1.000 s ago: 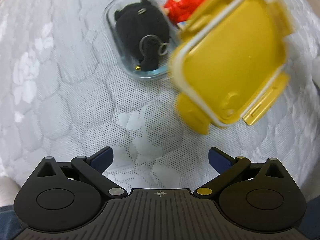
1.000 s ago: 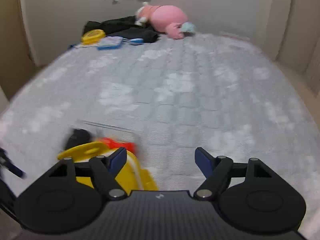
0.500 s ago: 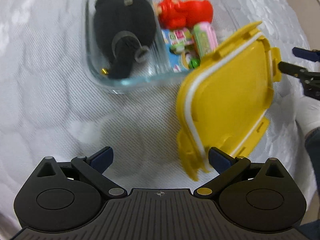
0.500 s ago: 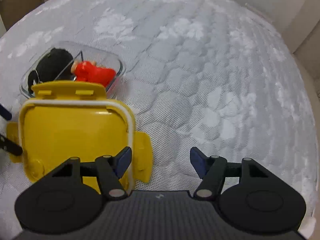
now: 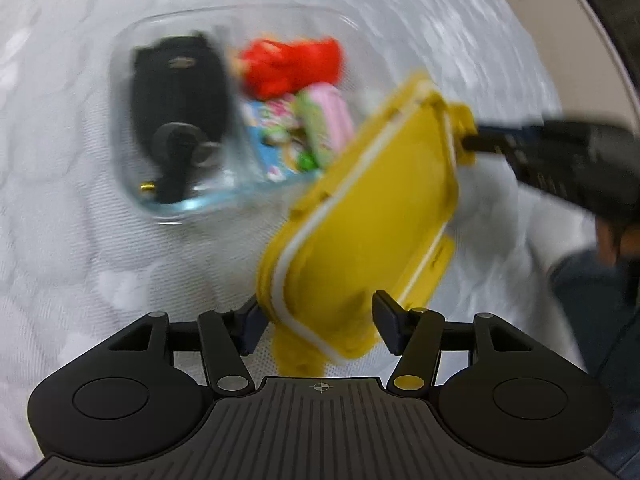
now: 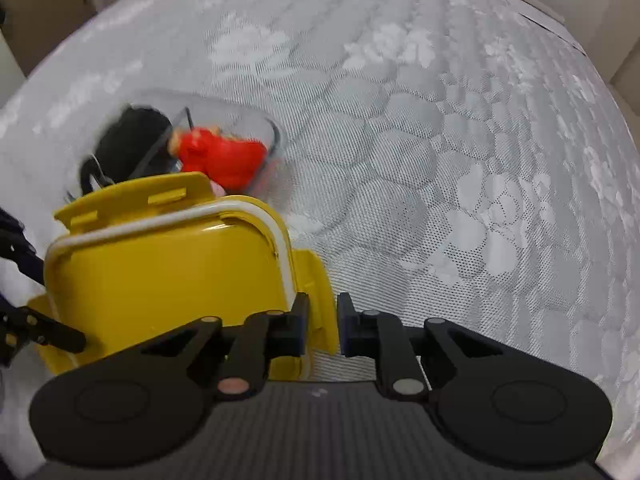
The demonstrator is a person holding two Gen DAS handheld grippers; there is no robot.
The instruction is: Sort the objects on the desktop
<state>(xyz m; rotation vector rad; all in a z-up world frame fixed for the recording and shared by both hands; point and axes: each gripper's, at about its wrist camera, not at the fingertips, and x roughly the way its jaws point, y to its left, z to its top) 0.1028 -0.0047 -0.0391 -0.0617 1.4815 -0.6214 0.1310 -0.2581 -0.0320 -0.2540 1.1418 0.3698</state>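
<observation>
While the yellow lid point(image 5: 360, 232) hangs tilted above the quilted mattress point(image 6: 400, 160), both grippers have it. The left gripper point(image 5: 316, 322) has just been closing, and its pads now press the lid's near corner from either side, with one clip flap sticking out below them. The right gripper point(image 6: 323, 326) has also just been closing; its jaws stand nearly together, pinching the lid's side flap point(image 6: 320, 292) between them. Ahead of the left gripper and slightly to its left sits the clear glass box point(image 5: 132, 184), uncovered. Its left compartment holds a black plush toy point(image 5: 180, 92); its right holds a red figure point(image 5: 292, 64) and colourful small packets point(image 5: 296, 132). The lid's far edge overlaps the box's near right corner in the left wrist view; whether they touch is unclear.
</observation>
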